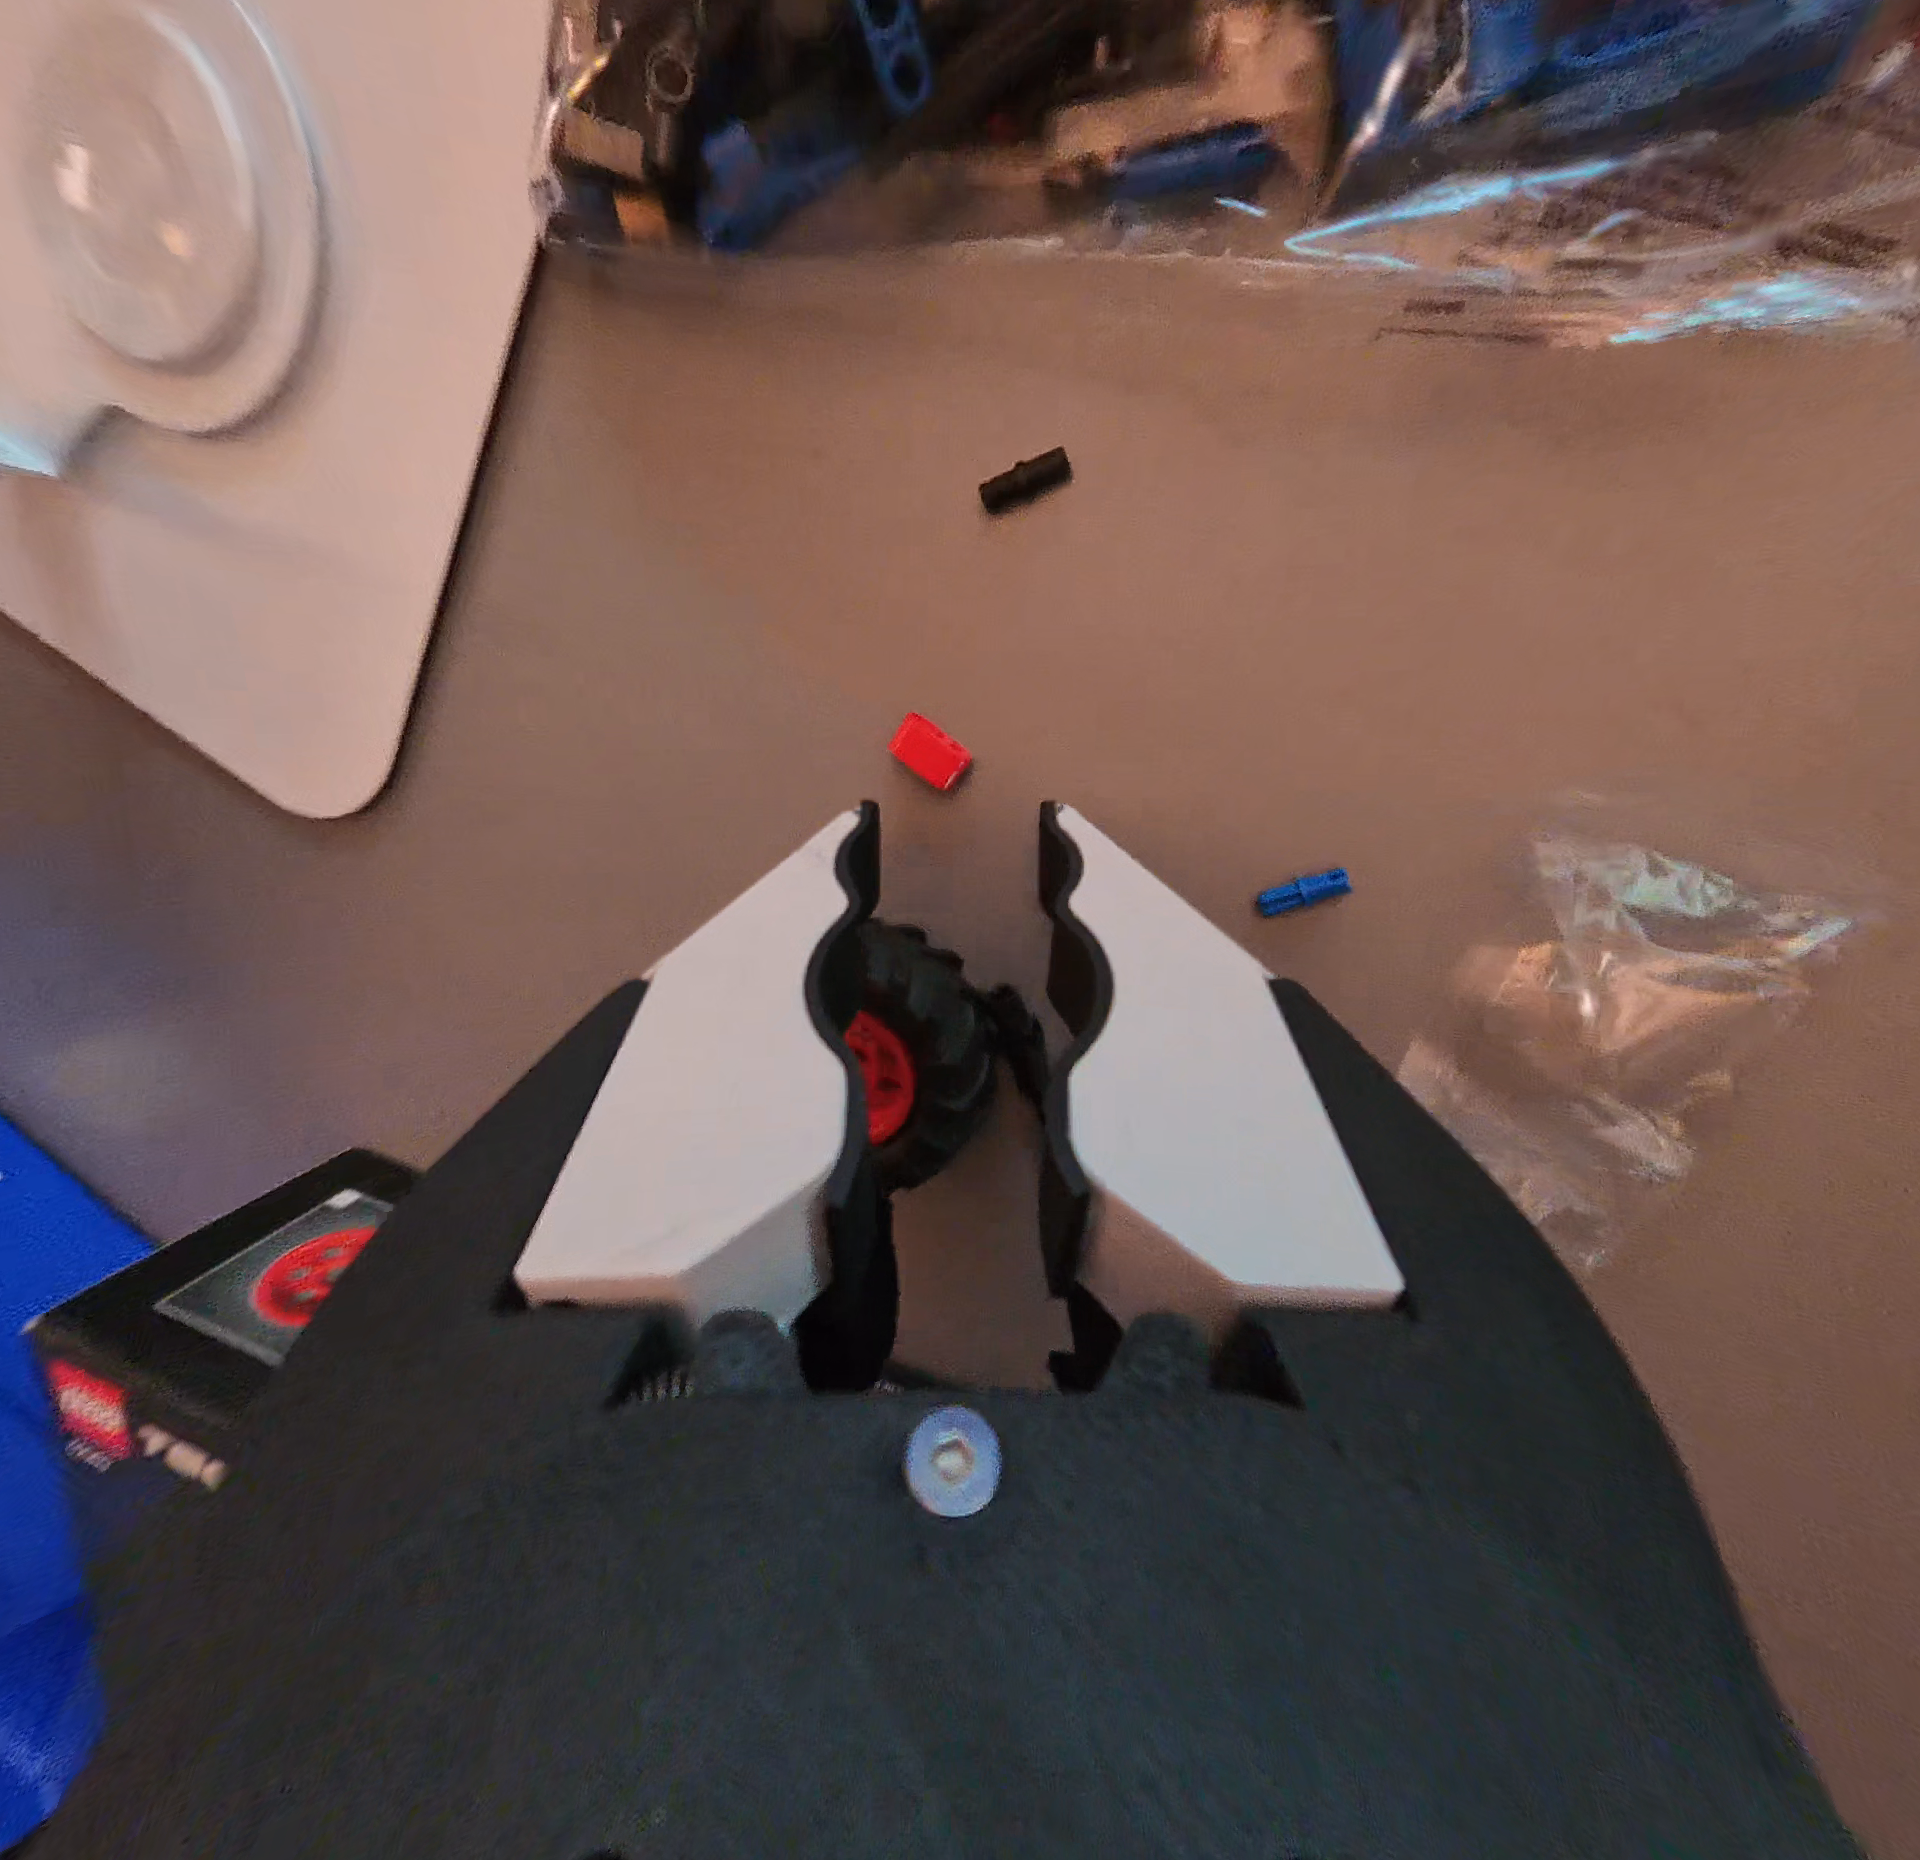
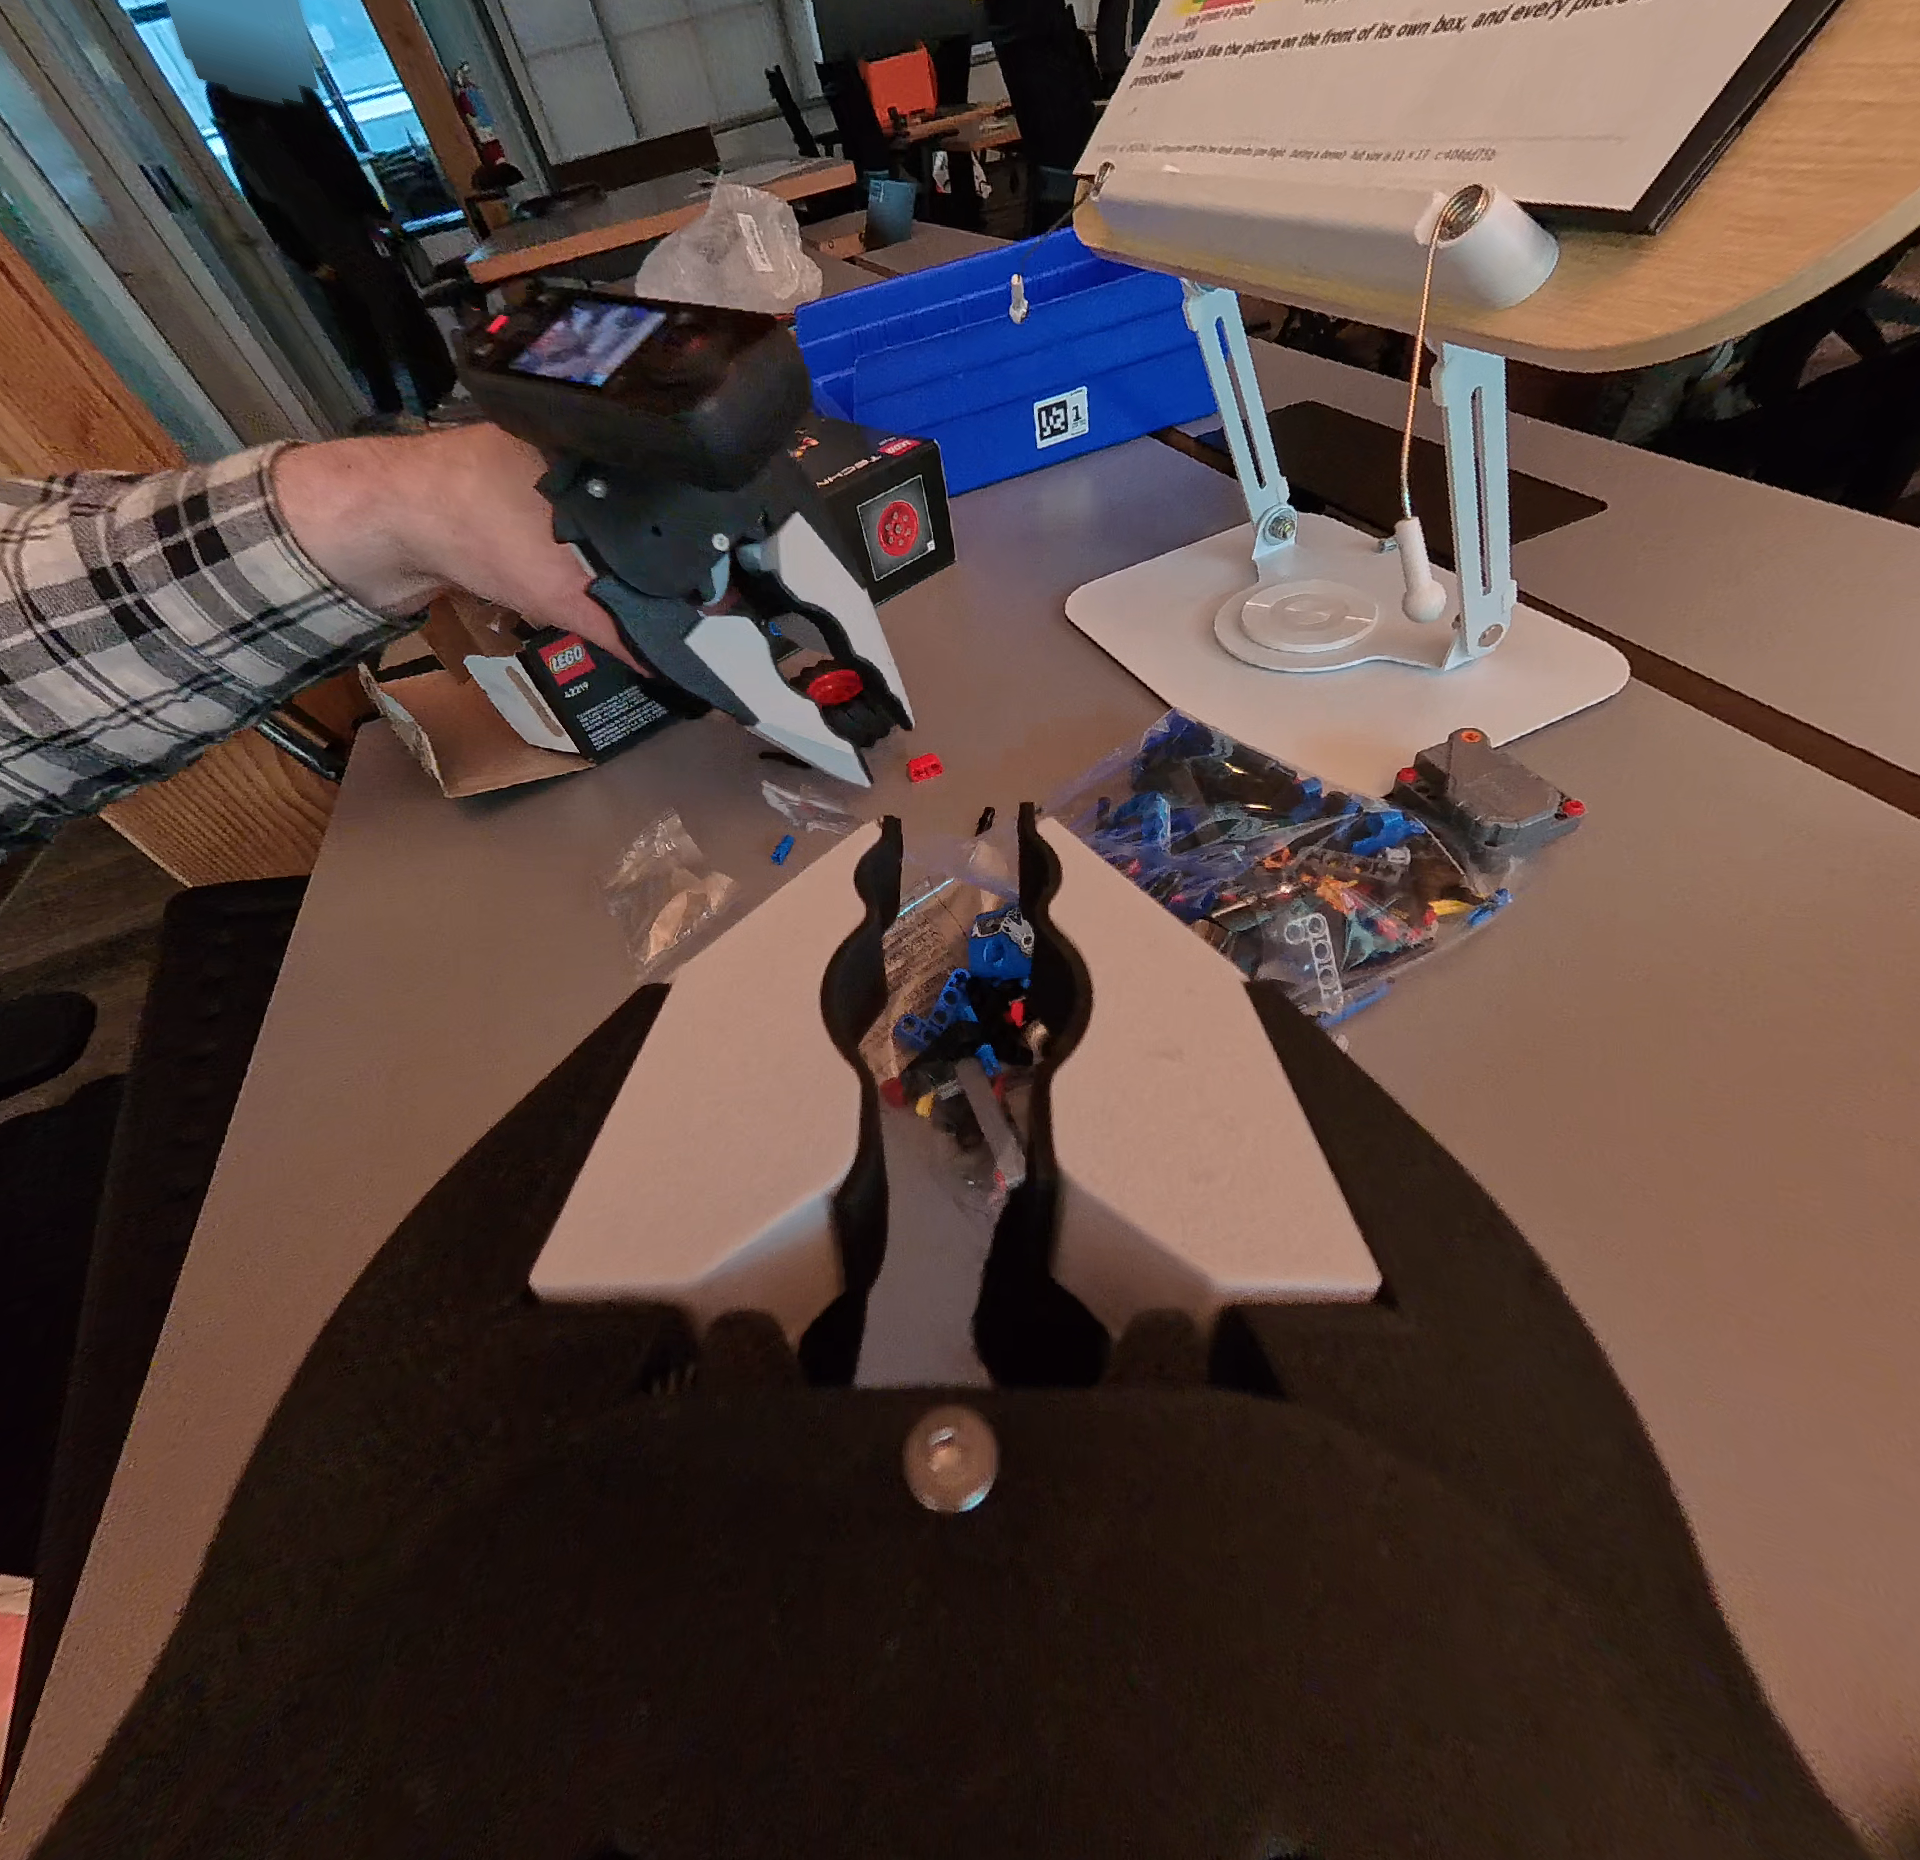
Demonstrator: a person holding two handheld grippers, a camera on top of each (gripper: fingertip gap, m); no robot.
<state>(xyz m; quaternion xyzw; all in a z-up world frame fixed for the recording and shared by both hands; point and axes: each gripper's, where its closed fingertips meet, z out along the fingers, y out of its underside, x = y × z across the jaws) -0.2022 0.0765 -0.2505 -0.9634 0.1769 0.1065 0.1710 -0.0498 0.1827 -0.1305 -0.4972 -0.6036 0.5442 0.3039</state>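
My left gripper (image 1: pixel 956 813) is shut on a black toy wheel with a red hub (image 1: pixel 914 1052), held in the notch between its fingers just above the grey table. A hand in a plaid sleeve (image 2: pixel 416 532) holds this gripper (image 2: pixel 883 750) in the right wrist view. A small red piece (image 1: pixel 930 752) lies just ahead of its tips, and a black pin (image 1: pixel 1023 480) lies farther on. My right gripper (image 2: pixel 958 823) is open, jaws apart, over a small clear bag of blue and black pieces (image 2: pixel 966 1021). I cannot tell whether it touches the bag.
A larger bag of parts (image 2: pixel 1278 875) and a grey block (image 2: pixel 1486 797) lie right of my right gripper. A white stand base (image 2: pixel 1351 647) carries a tilted board. A blue pin (image 1: pixel 1302 891), an empty wrapper (image 1: pixel 1621 979), an opened black box (image 2: pixel 582 688) and a blue bin (image 2: pixel 987 376) are near. The left gripper's tips are roughly 20 cm from the right gripper's. The black pin (image 1: pixel 1023 480) is about 6 cm from my left fingertips and 20 cm from my right. It is also in sight in the right wrist view (image 2: pixel 979 819).
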